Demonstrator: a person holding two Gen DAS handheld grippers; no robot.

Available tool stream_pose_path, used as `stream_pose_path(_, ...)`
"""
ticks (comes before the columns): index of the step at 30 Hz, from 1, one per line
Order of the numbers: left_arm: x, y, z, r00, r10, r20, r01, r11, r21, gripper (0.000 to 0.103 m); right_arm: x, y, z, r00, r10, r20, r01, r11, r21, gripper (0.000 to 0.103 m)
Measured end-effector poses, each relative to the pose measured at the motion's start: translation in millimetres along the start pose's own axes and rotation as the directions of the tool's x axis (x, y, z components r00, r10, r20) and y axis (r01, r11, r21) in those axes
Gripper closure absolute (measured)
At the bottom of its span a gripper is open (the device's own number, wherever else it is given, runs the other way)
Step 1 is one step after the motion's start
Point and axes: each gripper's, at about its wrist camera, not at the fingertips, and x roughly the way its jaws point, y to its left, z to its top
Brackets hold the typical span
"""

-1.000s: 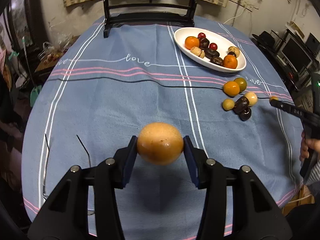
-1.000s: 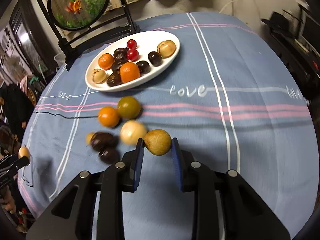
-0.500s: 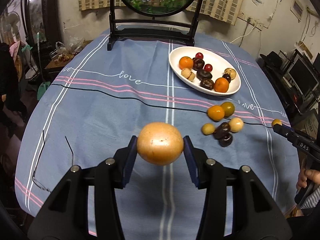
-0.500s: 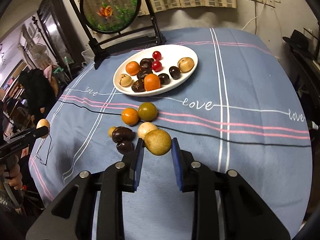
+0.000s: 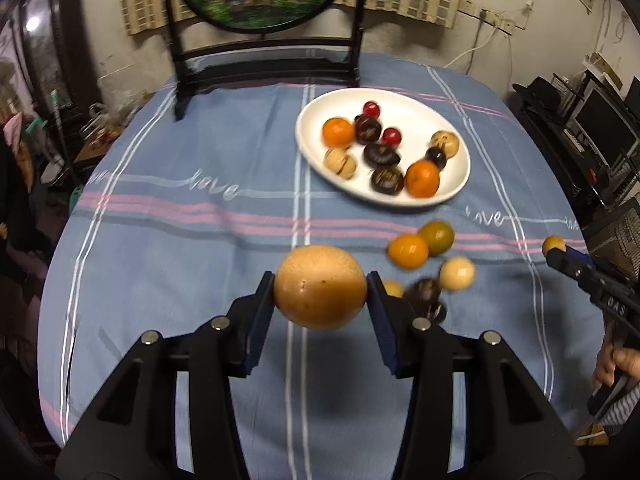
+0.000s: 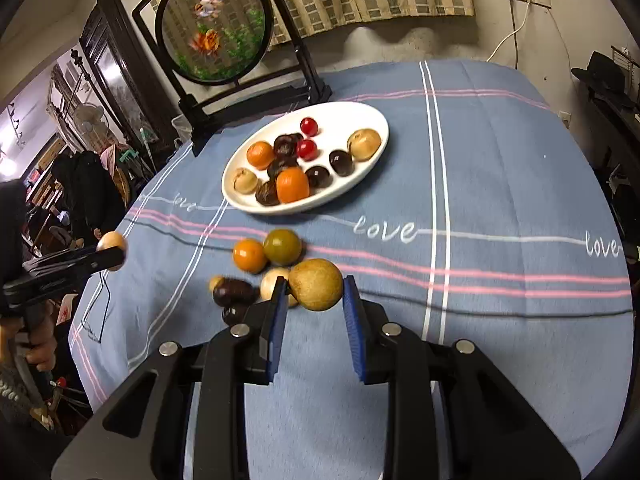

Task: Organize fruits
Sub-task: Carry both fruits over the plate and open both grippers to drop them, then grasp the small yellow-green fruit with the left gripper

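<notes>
Above the table [image 5: 168, 216], the left hand-held gripper [image 5: 320, 286] clamps a tan oval fruit [image 5: 320, 286], long axis crosswise between its pads; the right hand-held gripper [image 6: 314, 286] grips a pear-shaped fruit [image 6: 316, 284], narrow end leftward, short of the white plate [image 6: 360, 176].

A tan, speckled round fruit [image 5: 320, 286] is up off the tabletop, pinched in the left gripper [image 5: 320, 292], and a smaller tan pear-shaped fruit [image 6: 316, 284] is pinched in the right gripper [image 6: 315, 294]. The white oval plate [image 6: 360, 184] towards the far edge carries oranges, dark fruits, red cherries and pale nuts. Just in front of it, loose on the cloth: an orange one [image 6: 249, 255] touching a green one [image 6: 282, 246], a cream ball [image 5: 457, 273], dark fruits [image 6: 234, 292]
</notes>
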Motion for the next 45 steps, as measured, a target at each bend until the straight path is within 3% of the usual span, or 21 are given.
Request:
stream_pose_path(8,61,-15,85,0.998,-0.065,0.014,0.064,0.995,0.077,0.056,41,5,64,0.999,-0.024,0.031,0.025,0.999,-0.028,0.075)
stream_pose_path(14,119,-10,150,0.997,-0.078,0.030,0.075,0.993,0.094,0.056,103,9,122,0.998,-0.049,0.026,0.051,0.997,-0.063,0.075)
stream_pose_path(23,206,-5,198,0.995,-0.099,-0.015,0.100,0.993,0.058,0.056,173,-3,161,0.996,-0.085,-0.010,0.083,0.992,-0.090,0.074)
stream_pose_path(25,215,-4,201,0.994,-0.104,-0.027,0.105,0.993,0.045,0.056,180,-5,165,0.996,-0.092,-0.014,0.091,0.992,-0.093,0.071)
stream_pose_path(27,219,-3,201,0.995,-0.093,-0.028,0.094,0.995,0.036,0.054,178,-4,169,0.994,-0.107,0.013,0.107,0.990,-0.096,0.045)
stream_pose_path(28,218,-3,201,0.996,-0.088,-0.020,0.088,0.995,0.036,0.049,174,-2,169,0.993,-0.109,0.038,0.113,0.988,-0.102,0.040)
stream_pose_path(33,192,5,195,0.996,-0.087,0.010,0.087,0.996,0.019,0.049,147,0,163,0.994,-0.070,0.078,0.077,0.993,-0.086,0.040)
stream_pose_path(37,154,17,172,0.996,-0.084,0.023,0.084,0.996,-0.007,0.047,116,-2,138,0.993,-0.084,0.086,0.089,0.995,-0.048,0.040)
stream_pose_path(41,119,20,116,0.998,-0.056,-0.017,0.056,0.998,0.002,0.047,80,-12,94,0.993,-0.092,0.077,0.091,0.996,0.021,0.040)
stream_pose_path(45,97,5,58,0.994,-0.069,-0.087,0.073,0.996,0.041,0.047,48,-18,46,0.994,-0.096,0.046,0.093,0.994,0.063,0.040)
